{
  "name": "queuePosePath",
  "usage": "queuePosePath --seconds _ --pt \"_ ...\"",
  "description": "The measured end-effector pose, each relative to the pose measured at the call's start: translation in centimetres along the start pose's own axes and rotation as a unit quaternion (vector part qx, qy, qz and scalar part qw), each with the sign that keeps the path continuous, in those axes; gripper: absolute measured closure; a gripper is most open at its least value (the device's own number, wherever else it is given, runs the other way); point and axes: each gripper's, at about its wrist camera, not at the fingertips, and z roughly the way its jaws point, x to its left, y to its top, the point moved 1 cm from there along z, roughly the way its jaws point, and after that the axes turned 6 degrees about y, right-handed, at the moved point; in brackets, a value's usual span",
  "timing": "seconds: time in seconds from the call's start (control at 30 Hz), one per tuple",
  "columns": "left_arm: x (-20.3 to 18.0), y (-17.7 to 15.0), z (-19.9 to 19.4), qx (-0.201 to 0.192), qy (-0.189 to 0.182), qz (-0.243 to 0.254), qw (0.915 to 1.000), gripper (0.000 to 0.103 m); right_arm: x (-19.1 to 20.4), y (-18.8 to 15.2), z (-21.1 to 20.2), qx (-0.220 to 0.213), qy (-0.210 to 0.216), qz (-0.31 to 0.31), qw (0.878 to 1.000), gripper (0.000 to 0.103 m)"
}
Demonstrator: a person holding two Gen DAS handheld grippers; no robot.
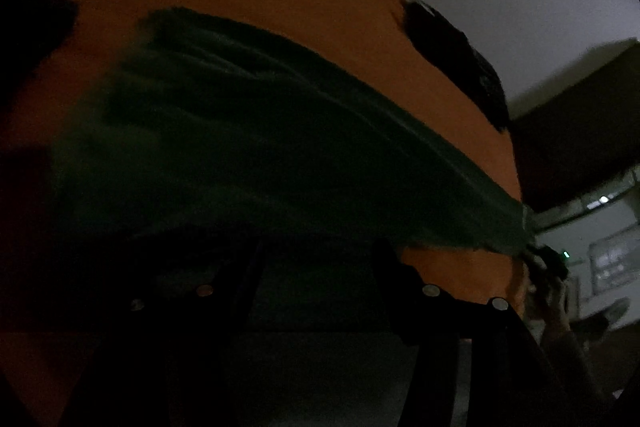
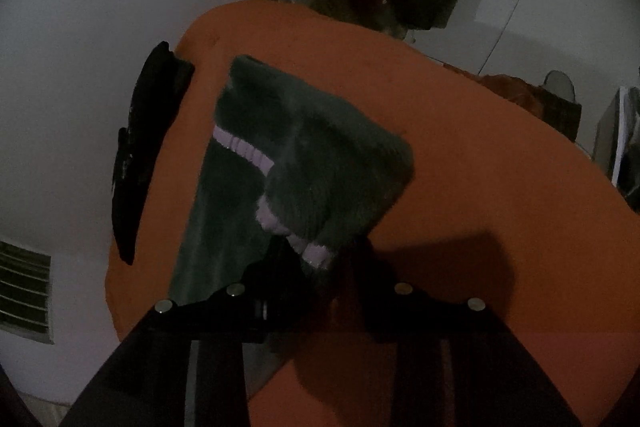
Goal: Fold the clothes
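- Pinching a corner of the dark green garment (image 2: pixel 320 163), the right gripper (image 2: pixel 324 259) sits at the lower centre of the right wrist view, its black fingers (image 2: pixel 280 267) pressed together on a pale lilac ribbed band along the cloth's edge.
- Fuzzy and soft-looking, the cloth rises from that grip in a folded flap; the remainder lies flat on the orange surface (image 2: pixel 480 167) toward the middle left.
- In the left wrist view the left gripper (image 1: pixel 320 267) is a dark shape along the bottom edge; the green garment (image 1: pixel 260 147) stretches just above it as a taut, blurred band running to the right, and whether its fingers are spread or clamped cannot be told.
- Matte and rounded, the orange surface fills the centre of both views.
- A black item (image 2: pixel 140 155) lies long and narrow at its left edge in the right wrist view.
- Beyond, at the top right, stand dim furniture and a pale wall (image 2: pixel 100 7).
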Motion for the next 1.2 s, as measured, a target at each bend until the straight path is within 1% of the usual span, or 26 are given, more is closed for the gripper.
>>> queuePosePath --seconds 0.03,0.07,0.13,0.17,0.27,0.3,0.37,0.4,0.43,0.47,0.6,0.7,0.73,0.77,0.8,0.83,0.9,0.97,1.03,1.2 --pt "-0.4 0.2 0.7 0.005 -0.003 0.001 1.0 0.046 0.0 0.2 0.2 0.004 -0.013 -0.002 1.0 0.071" --pt "-0.7 0.1 1.1 0.011 -0.006 0.002 0.9999 0.046 0.1 0.5 0.1 -0.003 -0.024 0.006 1.0 0.071" --pt "-0.5 1.1 2.4 0.023 -0.007 0.001 0.9997 0.046 0.2 1.0 -0.1 -0.01 -0.015 0.019 1.0 0.07" --pt "-0.4 1.4 2.8 0.029 -0.008 -0.001 0.9996 0.046 0.0 1.0 -0.1 -0.003 -0.02 0.02 1.0 0.07" --pt "1.5 0.0 2.1 0.037 -0.006 -0.023 0.999 0.046 0.0 1.6 0.4 0.015 -0.043 0.025 0.999 0.07" --pt "2.0 -0.4 1.9 0.039 -0.006 -0.03 0.9988 0.046 -0.1 1.5 -0.1 0.016 -0.05 0.041 0.998 0.07" --pt "2.8 -0.6 2.0 0.041 -0.012 -0.043 0.9982 0.046 -0.3 1.3 -1.2 0.017 -0.062 0.073 0.995 0.065" --pt "3.2 -0.6 2.1 0.042 -0.015 -0.049 0.9978 0.046 -0.6 1.1 -2.2 0.004 -0.066 0.082 0.994 0.057" --pt "3.5 -0.7 2.2 0.043 -0.018 -0.055 0.9974 0.046 -0.9 0.9 -3.5 -0.018 -0.074 0.081 0.994 0.052" --pt "3.4 -0.7 2.4 0.043 -0.019 -0.056 0.9973 0.046 -1.0 1.4 -3.5 -0.021 -0.067 0.074 0.995 0.046" --pt "2.8 -0.5 4.0 0.06 -0.036 -0.067 0.9953 0.046 -1.4 3.1 -3.1 -0.033 -0.04 0.048 0.997 0.046" --pt "3.0 -0.6 4.4 0.07 -0.04 -0.076 0.9938 0.046 -0.5 4.4 -1.7 -0.04 -0.05 0.03 0.998 0.046" --pt "3.1 -0.6 4.4 0.071 -0.039 -0.076 0.9938 0.046 -0.2 4.6 -1.2 -0.033 -0.059 0.022 0.997 0.046" --pt "3.0 -0.6 4.4 0.069 -0.038 -0.075 0.9941 0.046 0.0 4.7 -0.8 -0.027 -0.067 0.015 0.997 0.05" --pt "3.0 -0.8 4.1 0.068 -0.038 -0.072 0.9943 0.046 0.1 4.7 -0.6 -0.028 -0.077 0.009 0.997 0.073" --pt "3.0 -0.9 3.9 0.066 -0.038 -0.07 0.9946 0.046 0.2 4.5 -0.8 -0.034 -0.081 0.011 0.996 0.078" --pt "2.8 -1.2 3.8 0.064 -0.036 -0.065 0.9952 0.046 0.4 4.2 -1.3 -0.045 -0.088 0.016 0.995 0.083" --pt "2.8 -1.6 3.6 0.064 -0.035 -0.061 0.9954 0.046 0.9 3.8 -3.1 -0.073 -0.058 0.016 0.995 0.084" --pt "3.1 -1.9 3.3 0.066 -0.037 -0.058 0.9955 0.046 1.6 3.5 -5.0 -0.108 -0.01 -0.007 0.994 0.084" --pt "3.9 -2.0 3.2 0.071 -0.043 -0.065 0.9945 0.046 -1.4 3.7 -4.7 -0.097 0.005 0.027 0.995 0.085"
